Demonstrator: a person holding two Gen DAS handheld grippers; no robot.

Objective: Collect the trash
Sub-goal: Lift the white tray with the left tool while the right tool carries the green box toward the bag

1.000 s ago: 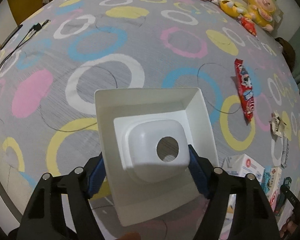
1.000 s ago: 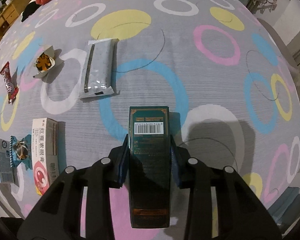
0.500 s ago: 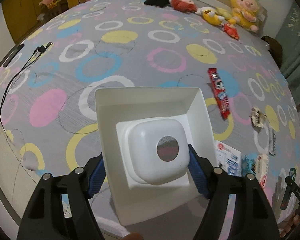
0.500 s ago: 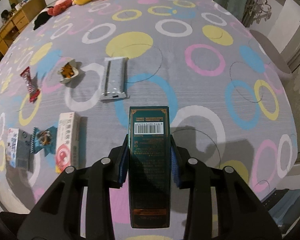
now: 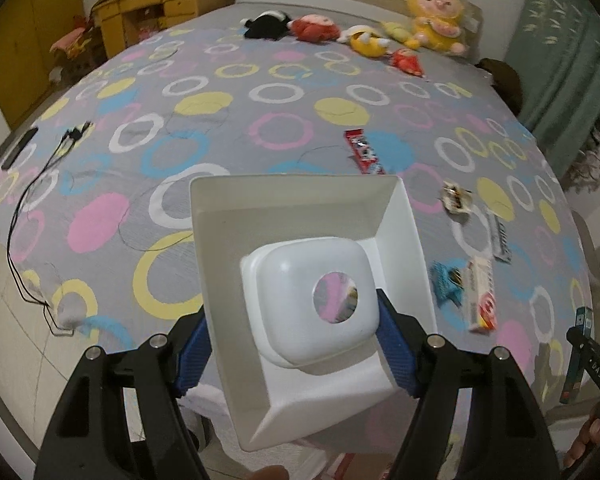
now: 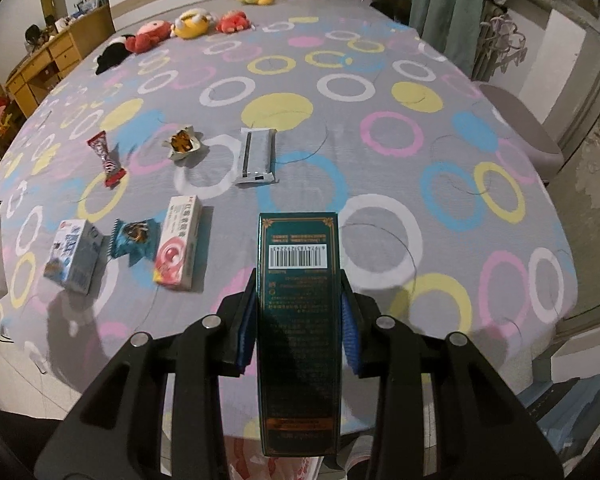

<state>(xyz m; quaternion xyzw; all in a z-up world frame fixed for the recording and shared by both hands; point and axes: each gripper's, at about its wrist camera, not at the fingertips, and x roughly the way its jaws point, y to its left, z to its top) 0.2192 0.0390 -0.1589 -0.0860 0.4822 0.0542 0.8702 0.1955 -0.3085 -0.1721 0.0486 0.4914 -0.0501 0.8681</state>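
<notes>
Left tool (image 5: pixel 296 344) is clenched on a white bin (image 5: pixel 300 248), its open mouth facing away. Right tool (image 6: pixel 298 320) is clenched on a dark green box (image 6: pixel 300 300), barcode uppermost. Only the right view shows, ahead and left on the bed (image 6: pixel 420 184), a blue-white carton (image 6: pixel 74 256), blue wrapper (image 6: pixel 134 238), pink box (image 6: pixel 180 244), silver packet (image 6: pixel 256 156) and red wrapper (image 6: pixel 106 158). In the left view the bin hides the carton.

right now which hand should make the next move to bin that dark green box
Right. Its gripper already clamps the dark green box, while the left gripper holds the white bin open side up, so it can only present the opening.
</notes>
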